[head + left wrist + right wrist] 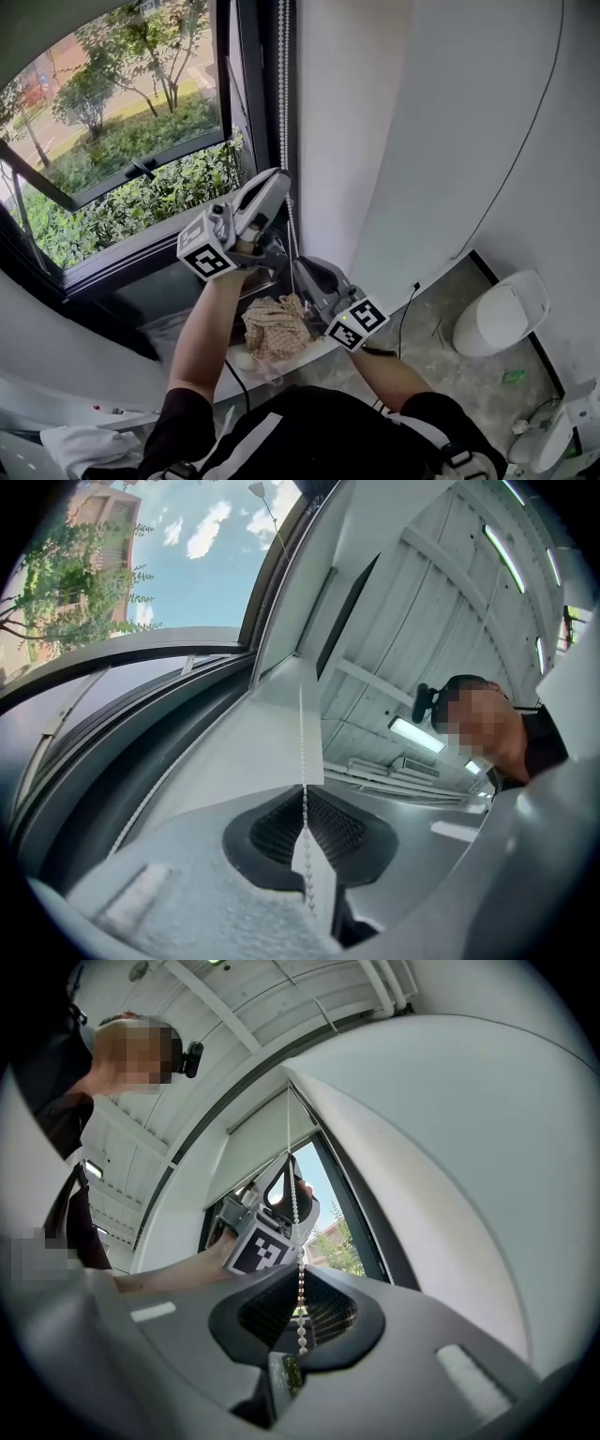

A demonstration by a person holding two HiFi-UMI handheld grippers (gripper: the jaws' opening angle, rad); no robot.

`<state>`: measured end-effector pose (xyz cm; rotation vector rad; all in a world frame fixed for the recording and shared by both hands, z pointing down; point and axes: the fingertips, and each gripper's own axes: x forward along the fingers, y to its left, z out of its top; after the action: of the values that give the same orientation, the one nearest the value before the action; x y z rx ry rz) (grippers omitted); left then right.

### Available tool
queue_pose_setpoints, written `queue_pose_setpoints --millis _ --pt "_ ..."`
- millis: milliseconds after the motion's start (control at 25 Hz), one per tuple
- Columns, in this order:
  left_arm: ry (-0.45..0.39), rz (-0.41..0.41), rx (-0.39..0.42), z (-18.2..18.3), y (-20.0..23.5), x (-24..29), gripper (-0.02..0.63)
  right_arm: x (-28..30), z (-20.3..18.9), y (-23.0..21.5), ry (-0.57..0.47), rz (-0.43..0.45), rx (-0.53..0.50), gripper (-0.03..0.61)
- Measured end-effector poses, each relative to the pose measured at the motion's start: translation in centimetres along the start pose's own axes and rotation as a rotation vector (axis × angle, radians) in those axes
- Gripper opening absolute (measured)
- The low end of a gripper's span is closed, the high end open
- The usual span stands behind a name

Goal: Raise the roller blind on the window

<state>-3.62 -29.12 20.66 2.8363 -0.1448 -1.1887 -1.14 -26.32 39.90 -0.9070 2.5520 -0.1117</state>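
The white bead chain (283, 94) of the blind hangs down beside the dark window frame (248, 84). My left gripper (279, 180) points up at the chain, and in the left gripper view its jaws (307, 855) stand shut on the chain (303, 761). Just below it, my right gripper (300, 264) is shut on the same chain (292, 1194), the beads running between its jaws (298, 1330). The right gripper view shows the left gripper (267, 1232) above it on the chain. The pale blind (258, 1143) covers the top of the window.
A checked cloth (277, 328) lies bunched on the sill under the grippers. A white wall (422, 141) with a thin black cable (525, 150) stands right of the window. A white rounded bin (502, 314) sits on the floor at the right.
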Motion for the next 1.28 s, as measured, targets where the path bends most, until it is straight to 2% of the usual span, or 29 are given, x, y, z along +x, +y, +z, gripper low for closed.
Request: queue_pose_setpoints --millis 160,320,520,680,720,800,840,960,1080,1200,1280 --pt "0.037 0.036 0.004 -2.3 0.3 -2.2 0.011 -1.3 -3.2 0.3 0.062 -0.002 0.036 0.018" --pt "0.078 0.090 -0.017 -5.0 1.5 -5.3 0.012 -3.1 -6.7 -0.7 0.146 -0.040 0.067 0.018" --pt "0.146 0.158 -0.098 -10.4 2.7 -9.5 0.012 -6.5 -12.1 -2.2 0.303 -0.087 0.092 0.018" --pt "0.131 0.189 -0.167 -12.7 2.8 -11.6 0.012 -8.2 -14.4 -2.2 0.400 -0.081 0.075 0.021" --pt "0.132 0.192 -0.165 -12.7 2.8 -11.7 0.012 -8.2 -13.9 -2.3 0.401 -0.072 0.057 0.025" --pt "0.160 0.193 -0.139 -12.6 2.8 -11.7 0.012 -7.7 -11.4 -2.5 0.361 -0.047 0.025 0.120" --pt "0.170 0.194 -0.130 -12.5 2.9 -11.8 0.012 -7.1 -9.3 -2.6 0.318 -0.033 0.016 0.140" --pt "0.153 0.204 -0.137 -12.1 3.0 -12.2 0.012 -4.3 -1.2 -2.2 0.137 0.004 -0.016 0.123" --pt "0.136 0.195 -0.140 -11.9 2.2 -12.4 0.012 -0.2 6.0 0.4 -0.011 0.072 -0.075 0.086" --pt "0.130 0.184 -0.133 -11.8 1.1 -12.5 0.012 2.7 11.7 4.7 -0.131 0.160 -0.121 0.086" --pt "0.120 0.183 -0.133 -11.6 0.5 -12.7 0.012 4.1 14.5 6.5 -0.183 0.172 -0.198 0.086"
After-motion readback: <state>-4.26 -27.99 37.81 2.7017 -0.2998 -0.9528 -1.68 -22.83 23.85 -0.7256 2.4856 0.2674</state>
